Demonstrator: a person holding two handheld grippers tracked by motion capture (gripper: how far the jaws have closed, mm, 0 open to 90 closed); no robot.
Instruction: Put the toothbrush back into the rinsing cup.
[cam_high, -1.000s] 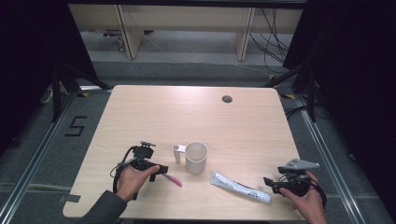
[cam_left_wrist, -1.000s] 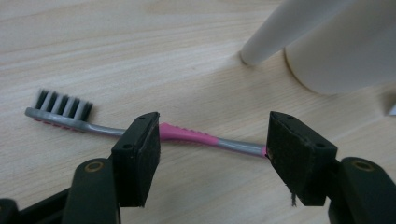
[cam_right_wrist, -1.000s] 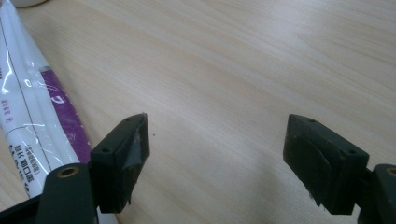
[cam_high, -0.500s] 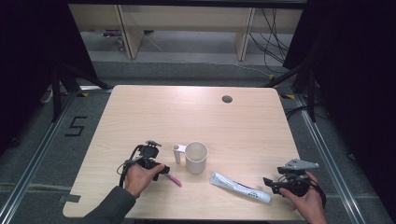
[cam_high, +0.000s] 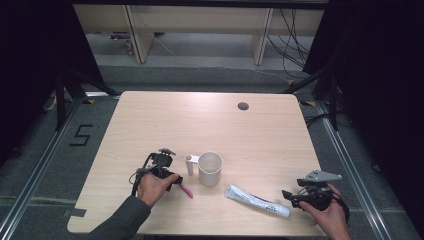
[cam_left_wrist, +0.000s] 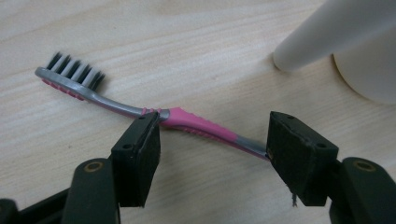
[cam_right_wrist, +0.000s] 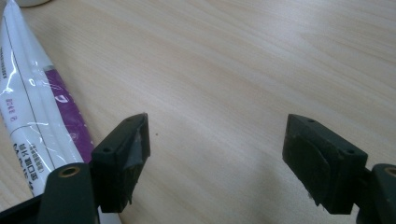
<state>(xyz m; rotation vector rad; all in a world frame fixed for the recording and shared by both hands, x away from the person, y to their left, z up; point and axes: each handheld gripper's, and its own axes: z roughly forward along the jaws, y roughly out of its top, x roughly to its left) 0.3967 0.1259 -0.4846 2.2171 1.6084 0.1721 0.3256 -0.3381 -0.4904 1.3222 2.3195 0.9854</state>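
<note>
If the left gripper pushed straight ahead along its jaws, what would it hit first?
Most likely the toothbrush: its pink handle lies crosswise between the open jaws of the left gripper, on the table. The mug sits off to one side.

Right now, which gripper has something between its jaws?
The left gripper: its open jaws straddle the pink-and-grey toothbrush lying flat on the table. The right gripper is open over bare wood, with the toothpaste tube beside it, outside the jaws.

A pale wooden table (cam_high: 210, 120) with a small round hole (cam_high: 243, 106) stands on grey floor (cam_high: 200, 75), a "5" (cam_high: 81, 135) marked at its left, black curtains (cam_high: 370, 75) either side, cables (cam_high: 292, 30) behind.
</note>
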